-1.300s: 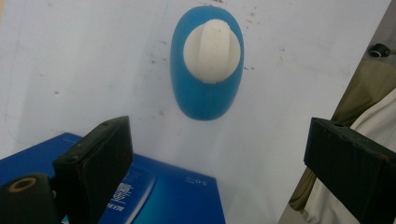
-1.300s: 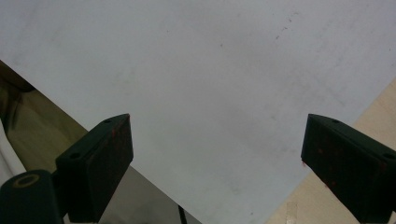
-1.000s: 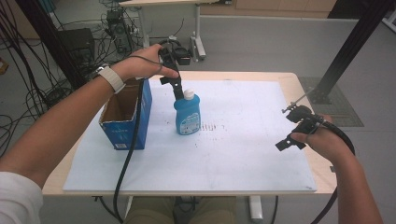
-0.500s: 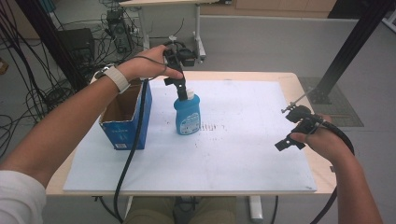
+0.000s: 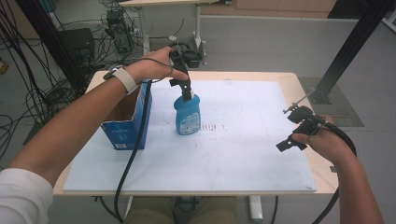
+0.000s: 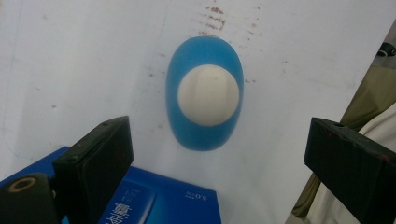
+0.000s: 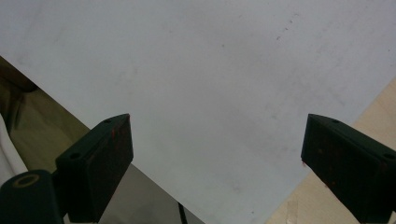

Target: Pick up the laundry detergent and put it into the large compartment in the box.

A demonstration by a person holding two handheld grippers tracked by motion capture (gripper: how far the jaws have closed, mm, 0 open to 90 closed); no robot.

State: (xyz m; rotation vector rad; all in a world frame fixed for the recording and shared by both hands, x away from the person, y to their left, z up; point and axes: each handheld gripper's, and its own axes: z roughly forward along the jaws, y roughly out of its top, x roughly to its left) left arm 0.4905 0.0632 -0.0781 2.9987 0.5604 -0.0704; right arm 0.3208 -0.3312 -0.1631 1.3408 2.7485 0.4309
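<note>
A blue bottle with a white cap stands upright on the white sheet, just right of an open blue cardboard box. My left gripper hangs right over the bottle's top, pointing down. In the left gripper view the bottle and its cap lie below and between the jaws, which stand wide apart without touching it; my left gripper is open. My right gripper hovers open over the sheet's right edge, and in its own view the right gripper has nothing between its jaws.
The blue box sits close against the bottle's left side. The wooden table edge shows to the right of the sheet. Cables and equipment stand on the floor behind the table.
My left gripper has shifted a little to the right, settling over the bottle's cap. The bottle, the box and my right gripper have stayed put.
</note>
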